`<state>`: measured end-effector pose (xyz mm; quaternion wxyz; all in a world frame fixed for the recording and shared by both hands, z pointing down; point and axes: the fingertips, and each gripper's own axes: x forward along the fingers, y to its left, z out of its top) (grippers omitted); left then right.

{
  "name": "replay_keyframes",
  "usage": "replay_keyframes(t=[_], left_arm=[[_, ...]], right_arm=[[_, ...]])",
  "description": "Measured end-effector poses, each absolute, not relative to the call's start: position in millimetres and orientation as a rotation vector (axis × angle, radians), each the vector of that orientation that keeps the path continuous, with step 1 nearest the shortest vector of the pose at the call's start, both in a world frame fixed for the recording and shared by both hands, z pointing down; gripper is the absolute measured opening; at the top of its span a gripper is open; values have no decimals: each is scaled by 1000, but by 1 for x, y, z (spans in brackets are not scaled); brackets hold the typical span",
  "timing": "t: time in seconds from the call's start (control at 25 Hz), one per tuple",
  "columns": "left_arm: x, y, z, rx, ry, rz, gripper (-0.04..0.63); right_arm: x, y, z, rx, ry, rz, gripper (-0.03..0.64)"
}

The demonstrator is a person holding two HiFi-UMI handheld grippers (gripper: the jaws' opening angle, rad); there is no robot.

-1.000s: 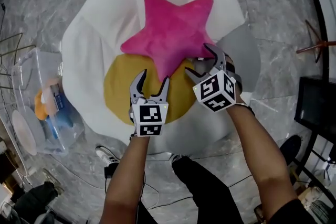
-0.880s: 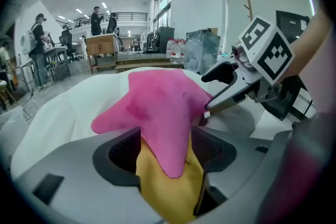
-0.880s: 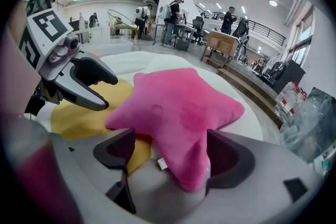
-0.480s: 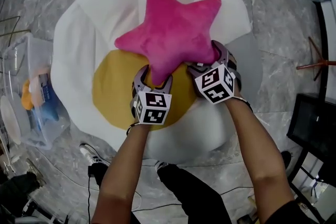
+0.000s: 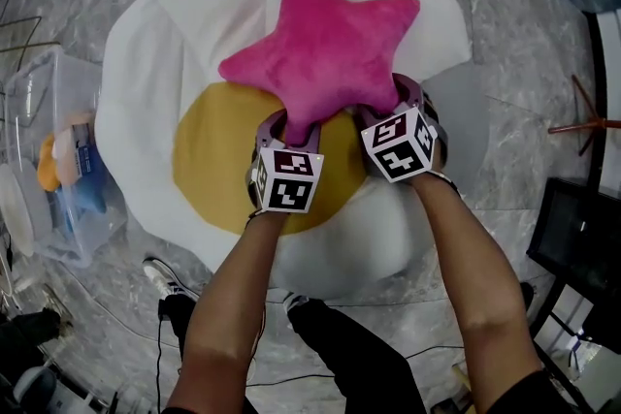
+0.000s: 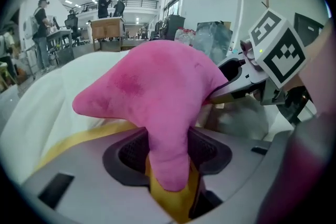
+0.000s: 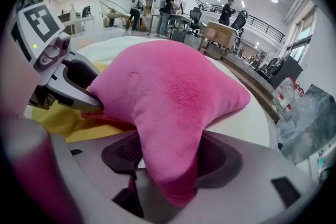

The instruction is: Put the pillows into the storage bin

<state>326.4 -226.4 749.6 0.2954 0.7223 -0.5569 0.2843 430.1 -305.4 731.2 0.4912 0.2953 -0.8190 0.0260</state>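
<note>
Two arms of pink star pillow point(image 5: 325, 39) are pinched by left gripper point(image 5: 288, 119) and right gripper point(image 5: 396, 100), jaws just closed on them; lift is best kept level and synchronized toward storage bin point(image 5: 44, 78).

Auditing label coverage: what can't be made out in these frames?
- Storage bin: head view, cut off by left edge; contents too blurred to name.
- Yellow patch: head view, far part under pink star pillow.
- White cushion: head view, near edge partly behind the person's forearms.
</note>
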Motion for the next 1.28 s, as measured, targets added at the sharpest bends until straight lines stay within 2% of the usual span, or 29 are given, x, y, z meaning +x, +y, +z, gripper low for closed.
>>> replay_keyframes(t=[0.24, 0.64, 1.28], left_arm=[[315, -216, 708, 2009, -1514, 775, 201], [253, -186, 630, 2053, -1600, 790, 201], [39, -95, 540, 1984, -1695, 828, 207]], right_arm=[[419, -287, 695, 722, -2043, 64, 273], [357, -256, 616, 756, -2116, -4, 273], [142, -168, 530, 720, -2199, 12, 276]])
